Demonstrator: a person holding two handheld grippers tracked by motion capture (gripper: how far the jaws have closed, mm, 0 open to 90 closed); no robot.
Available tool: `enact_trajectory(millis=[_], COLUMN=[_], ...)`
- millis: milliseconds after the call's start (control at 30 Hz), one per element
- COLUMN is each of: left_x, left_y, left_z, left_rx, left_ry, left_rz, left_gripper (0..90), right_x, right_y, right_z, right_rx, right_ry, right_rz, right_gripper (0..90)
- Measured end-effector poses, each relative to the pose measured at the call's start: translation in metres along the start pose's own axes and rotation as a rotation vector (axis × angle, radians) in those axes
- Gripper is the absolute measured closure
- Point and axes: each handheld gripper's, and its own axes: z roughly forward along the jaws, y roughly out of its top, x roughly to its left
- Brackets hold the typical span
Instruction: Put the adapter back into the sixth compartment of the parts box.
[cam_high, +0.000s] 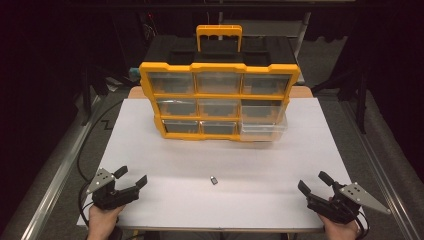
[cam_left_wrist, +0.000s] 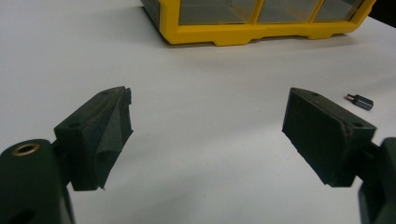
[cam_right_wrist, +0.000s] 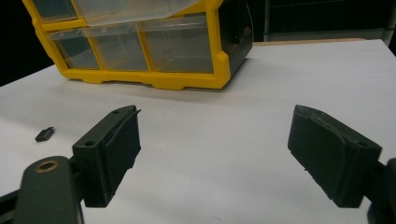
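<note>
With both the left gripper (cam_high: 131, 177) and right gripper (cam_high: 313, 181) resting jaws spread and empty at the table's (cam_high: 150, 150) near corners, the tiny dark part (cam_high: 214, 180), perhaps a connector, lying midway between them could skid away if 1 jaw nudges it first.

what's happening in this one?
A person holds a tool in each hand at the near edge of a white table. The left tool and right tool both rest open and empty. A small dark part lies on the table between them, untouched. Behind it stands a yellow drawer organizer; its bottom-right clear drawer is pulled out. Nothing is grasped yet.
</note>
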Motion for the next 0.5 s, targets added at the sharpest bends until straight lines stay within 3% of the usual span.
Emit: enact_trajectory(millis=[500], left_x=[-0.0004], left_y=[0.0002], left_z=[0.0005], left_rx=[0.001], left_ry=[-0.005], left_rz=[0.004], left_gripper=[16.7], right_x=[0.0073], right_y=[0.0015], right_z=[0.0091], right_rx=[0.020], right_ry=[0.020], right_rz=[-0.031], right_gripper=[17.6])
